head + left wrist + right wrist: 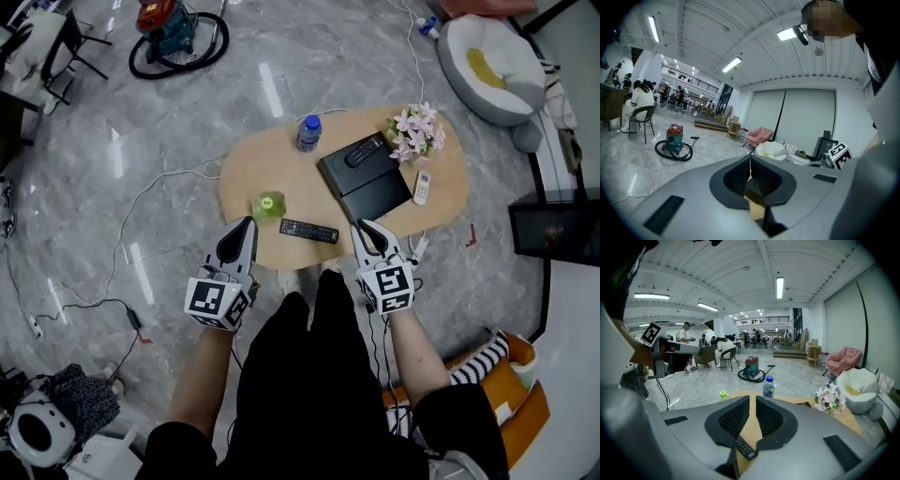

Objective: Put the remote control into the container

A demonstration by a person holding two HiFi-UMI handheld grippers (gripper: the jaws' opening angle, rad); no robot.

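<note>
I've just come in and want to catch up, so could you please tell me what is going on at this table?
A person stands at the oval wooden table with a tool in each hand. The left tool is shut and the right tool is barely apart. Both are empty and held at the table's near edge. A black remote control lies on the table between them, not yet picked up. Beyond it sits the black container, with another dark remote on its far part.

The oval wooden table (pixel 246 173) carries a black container (pixel 364 175), flanked by water bottle (pixel 308 132), flowers (pixel 417 133), white remote (pixel 423 187), black remote (pixel 308 231) and green object (pixel 270 202).
</note>
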